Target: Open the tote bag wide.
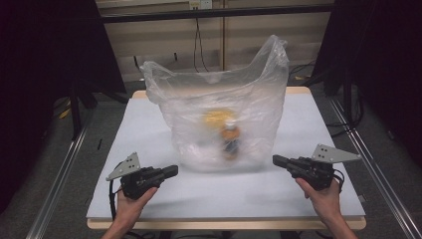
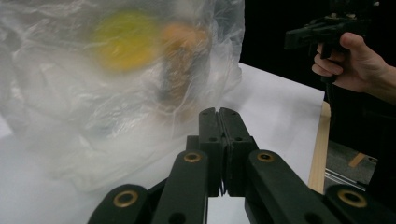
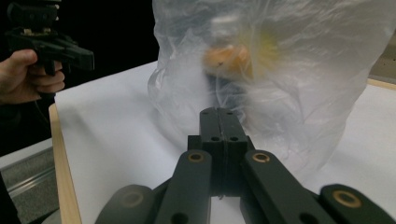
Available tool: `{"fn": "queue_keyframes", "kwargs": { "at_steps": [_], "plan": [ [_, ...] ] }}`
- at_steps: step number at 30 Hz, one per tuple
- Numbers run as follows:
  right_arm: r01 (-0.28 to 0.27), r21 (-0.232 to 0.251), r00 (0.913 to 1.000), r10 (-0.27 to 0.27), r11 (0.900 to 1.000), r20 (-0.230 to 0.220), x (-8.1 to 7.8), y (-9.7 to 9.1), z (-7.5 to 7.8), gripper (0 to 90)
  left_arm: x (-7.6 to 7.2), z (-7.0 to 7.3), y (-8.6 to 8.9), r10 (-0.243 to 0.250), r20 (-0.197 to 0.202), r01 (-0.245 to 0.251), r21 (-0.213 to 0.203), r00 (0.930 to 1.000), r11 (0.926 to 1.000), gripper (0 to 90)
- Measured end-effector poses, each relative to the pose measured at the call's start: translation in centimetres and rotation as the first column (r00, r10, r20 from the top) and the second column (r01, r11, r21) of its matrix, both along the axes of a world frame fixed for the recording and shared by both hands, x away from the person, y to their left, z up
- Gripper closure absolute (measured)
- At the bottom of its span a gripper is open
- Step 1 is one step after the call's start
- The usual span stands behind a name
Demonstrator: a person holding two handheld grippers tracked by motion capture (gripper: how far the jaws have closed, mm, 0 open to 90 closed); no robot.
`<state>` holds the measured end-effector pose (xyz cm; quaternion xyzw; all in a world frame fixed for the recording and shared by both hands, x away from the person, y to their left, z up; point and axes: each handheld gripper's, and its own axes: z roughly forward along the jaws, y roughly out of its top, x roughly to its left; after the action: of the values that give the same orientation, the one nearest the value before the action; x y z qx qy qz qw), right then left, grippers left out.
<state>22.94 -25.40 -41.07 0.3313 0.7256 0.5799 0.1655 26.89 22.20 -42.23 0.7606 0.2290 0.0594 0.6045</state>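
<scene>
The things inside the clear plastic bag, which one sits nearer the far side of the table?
The yellow item. In the high view it sits behind the orange-topped item inside the plastic bag; both are blurred.

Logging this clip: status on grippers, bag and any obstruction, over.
Left gripper shut, empty, left of bag. Right gripper shut, empty, right of it. Clear plastic bag upright on table, blurred yellow and orange items inside. Nothing between.
</scene>
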Motion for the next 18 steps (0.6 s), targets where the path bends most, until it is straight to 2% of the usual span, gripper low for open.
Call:
{"fn": "queue_keyframes", "kwargs": {
  "at_steps": [3, 4, 8, 9, 11, 14, 16, 18],
  "plan": [
    [-0.005, 0.016, 1.0000, 0.005, 0.9999, -0.004, 0.5, 0.1, 0.5, 90.0, 0.2, 0.2, -0.5, -0.016, -0.007, 0.016, 0.008, 0.9999, 0.9998, 90.0],
    [-0.008, 0.013, 1.0000, 0.008, 0.9999, -0.005, 0.6, 0.2, 0.6, 90.0, 0.3, 0.2, -0.6, -0.023, -0.014, 0.023, -0.003, 0.9996, 0.9997, 90.0],
    [-0.046, 0.018, 0.9989, 0.046, 0.9988, -0.004, 1.3, 0.8, 1.2, 90.0, 1.3, 0.7, -1.1, -0.048, -0.036, 0.048, -0.011, 0.9982, 0.9988, 90.0],
    [-0.071, 0.028, 0.9974, 0.071, 0.9971, -0.007, 1.8, 1.3, 1.7, 90.0, 1.6, 0.9, -1.3, -0.043, -0.035, 0.043, -0.005, 0.9984, 0.9991, 90.0],
    [-0.079, 0.020, 0.9968, 0.079, 0.9967, -0.004, 2.1, 1.8, 2.3, 90.0, 2.1, 1.3, -1.6, -0.041, -0.024, 0.042, 0.007, 0.9989, 0.9991, 90.0],
    [-0.072, 0.012, 0.9973, 0.073, 0.9973, -0.007, 2.5, 2.0, 3.2, 90.0, 2.7, 2.0, -1.8, -0.029, -0.009, 0.030, 0.013, 0.9995, 0.9995, 90.0],
    [-0.069, 0.025, 0.9976, 0.070, 0.9973, -0.004, 2.9, 2.0, 3.7, 90.0, 3.2, 2.4, -1.8, -0.019, -0.009, 0.019, 0.006, 0.9998, 0.9998, 90.0],
    [-0.067, 0.030, 0.9978, 0.067, 0.9973, 0.007, 3.3, 2.0, 4.3, 90.0, 3.6, 2.7, -1.9, -0.008, 0.005, 0.008, 0.019, 1.0000, 0.9998, 90.0]
  ]
}}
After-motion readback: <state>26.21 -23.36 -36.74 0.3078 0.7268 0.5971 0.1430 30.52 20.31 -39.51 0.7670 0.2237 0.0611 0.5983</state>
